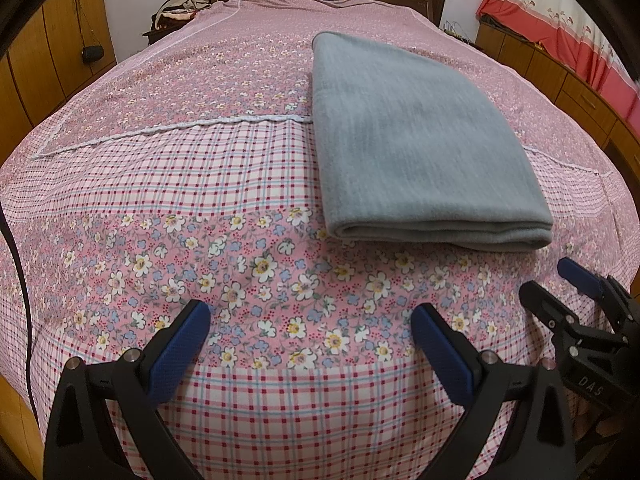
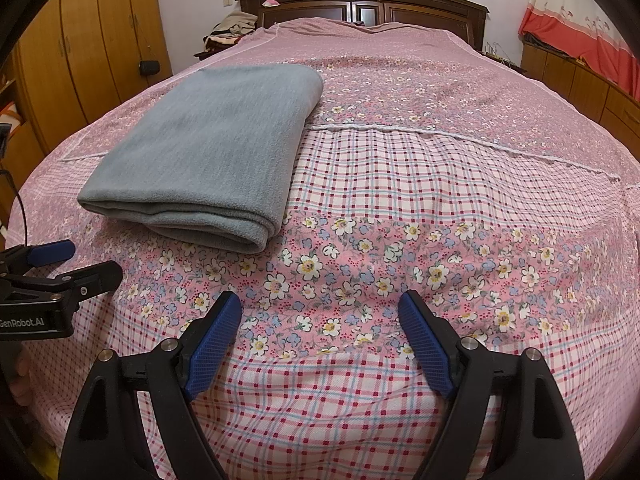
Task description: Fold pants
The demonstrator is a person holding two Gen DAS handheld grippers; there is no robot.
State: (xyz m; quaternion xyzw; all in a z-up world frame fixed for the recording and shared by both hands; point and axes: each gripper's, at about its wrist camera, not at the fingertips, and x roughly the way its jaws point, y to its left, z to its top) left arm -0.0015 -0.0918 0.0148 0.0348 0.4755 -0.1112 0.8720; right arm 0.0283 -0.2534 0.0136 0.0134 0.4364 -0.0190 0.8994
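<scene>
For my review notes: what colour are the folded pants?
Plain grey pants, clearest in the right wrist view.

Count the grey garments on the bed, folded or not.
1. A single folded grey fleece pants bundle lies on the pink floral bedspread, beyond both open grippers; it shows again in the right wrist view. Anything beneath it stays hidden.

Both wrist cameras looked from the foot of the bed (image 1: 280, 400) toward the headboard (image 2: 360, 0), tilted downward, close above the bedspread. The left view held the folded grey pants (image 1: 420, 140) right of centre; the right view held them upper left. Each view caught the other gripper at its lower edge.
</scene>
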